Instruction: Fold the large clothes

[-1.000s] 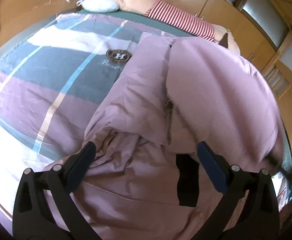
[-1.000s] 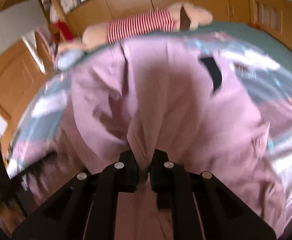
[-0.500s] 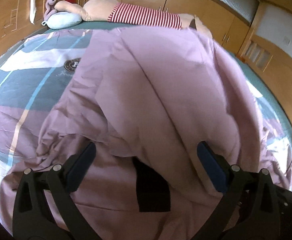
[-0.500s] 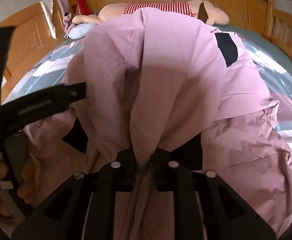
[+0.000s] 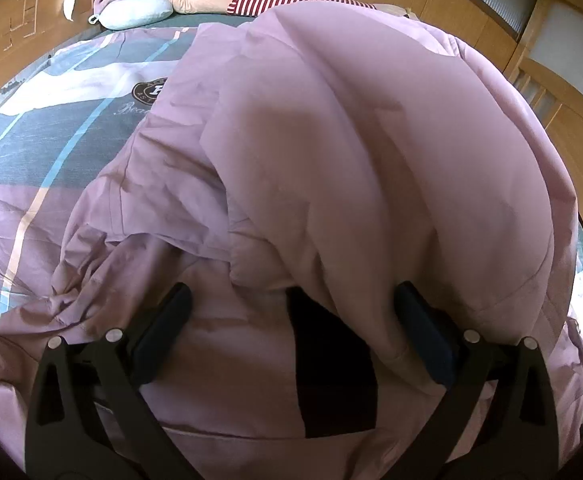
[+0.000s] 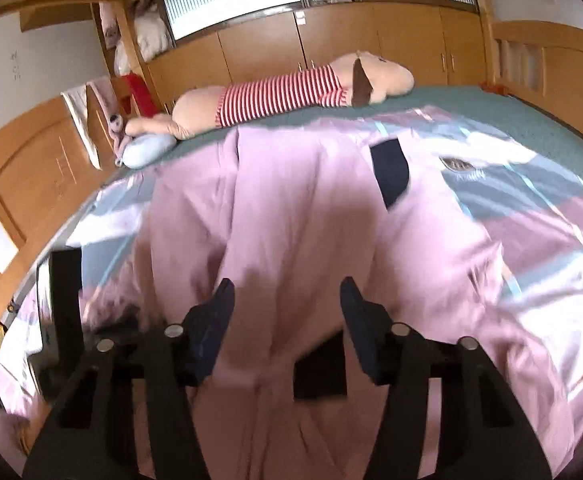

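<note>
Lying on bed: pink garment [image 5: 371, 152], big and rumpled, one part folded over the rest, dark patches [image 5: 331, 364] showing on it
Bed cover: plaid bedspread [image 5: 51, 148] under it, grey, blue and mauve
Left gripper [image 5: 291, 332]: fingers spread wide, nothing pinched, hovering right over the cloth
Right gripper [image 6: 287, 312]: fingers apart too, fabric sits between them but isn't clamped, view's kinda blurry
Far end: striped plush toy [image 6: 291, 92] and a light blue pillow [image 6: 147, 150], wooden cabinets [image 6: 331, 44] behind
</note>
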{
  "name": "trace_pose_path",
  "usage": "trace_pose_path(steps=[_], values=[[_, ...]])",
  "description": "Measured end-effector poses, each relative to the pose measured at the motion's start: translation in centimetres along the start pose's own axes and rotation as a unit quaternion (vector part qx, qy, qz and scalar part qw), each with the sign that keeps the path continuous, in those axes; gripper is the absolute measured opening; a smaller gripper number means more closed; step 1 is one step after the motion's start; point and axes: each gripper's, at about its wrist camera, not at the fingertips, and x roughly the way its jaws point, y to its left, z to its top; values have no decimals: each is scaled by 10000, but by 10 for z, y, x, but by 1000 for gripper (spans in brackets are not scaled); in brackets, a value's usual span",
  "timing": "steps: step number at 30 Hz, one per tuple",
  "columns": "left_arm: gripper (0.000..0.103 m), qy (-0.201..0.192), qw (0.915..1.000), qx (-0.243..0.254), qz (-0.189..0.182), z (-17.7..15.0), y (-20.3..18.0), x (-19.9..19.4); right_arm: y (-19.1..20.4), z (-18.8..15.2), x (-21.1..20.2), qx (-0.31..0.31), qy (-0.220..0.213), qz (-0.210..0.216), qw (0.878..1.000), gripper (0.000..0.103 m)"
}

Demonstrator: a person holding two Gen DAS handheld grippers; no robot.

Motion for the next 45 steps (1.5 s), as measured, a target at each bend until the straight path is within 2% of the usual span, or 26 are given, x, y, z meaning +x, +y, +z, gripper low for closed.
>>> trace_pose_path(steps=[3,6,8,10,11,13,14,17,19,20,22,25,26,28,29,30,33,34,35,37,41,43,45], values=[[101,34,10000,26,-4,0,2,-2,14,3,31,-322,139,-206,9992,49],[101,109,9999,43,-35,1,4,-4,8,-17,66,-462,620,-499,9958,49],[101,95,10000,-1,19,5,8,-6,2,-32,79,-510,725,-680,9937,49],[101,-304,9992,-170,220,8,13,-20,-4,-38,84,-389,710,-623,9948,49],[101,-670,9970,-221,331,9,14,-32,-5,-39,85,-374,718,-606,9949,49],[101,-1022,9942,-130,308,11,10,-43,-3,-40,86,-458,725,-654,9942,49],[101,-1072,9939,-33,256,12,7,-44,0,-41,85,-533,703,-706,9936,49],[101,-545,9977,388,127,9,-6,-21,5,-44,84,-636,644,-770,9929,50],[101,-113,9986,465,215,6,-8,-1,3,-44,82,-602,637,-733,9935,50],[101,50,9993,360,87,6,-4,6,2,-44,81,-568,628,-698,9940,52],[101,142,9996,214,-84,9,2,7,-1,-43,78,-507,574,-630,9951,54],[101,142,9997,198,-101,10,5,8,-5,-38,69,-403,537,-556,9962,61],[101,110,9997,230,-49,9,3,8,-5,-34,60,-350,450,-612,9965,68],[101,82,9997,241,-19,6,1,4,-6,-27,40,-183,-80,-755,9969,81],[101,84,9997,230,-27,6,1,5,-7,-21,27,-58,-508,-772,9957,83],[101,92,9997,214,-41,6,1,5,-7,-15,22,-5,-675,-708,9952,83],[101,81,9997,211,-28,2,0,5,-2,7,35,-93,-469,-442,9979,80],[101,76,9997,215,-21,2,0,5,0,14,41,-125,-462,-413,9980,72],[101,75,9997,215,-19,2,0,5,3,19,49,-174,-463,-384,9980,69],[101,73,9997,213,-21,1,0,5,7,25,68,-277,-358,-412,9981,69],[101,79,9998,192,-25,1,3,5,1,9,131,-467,620,-866,9932,70],[101,97,9998,200,3,1,3,6,-7,0,140,-435,652,-824,9935,74],[101,49,9998,187,41,1,2,4,-8,0,140,-424,641,-807,9938,75]])
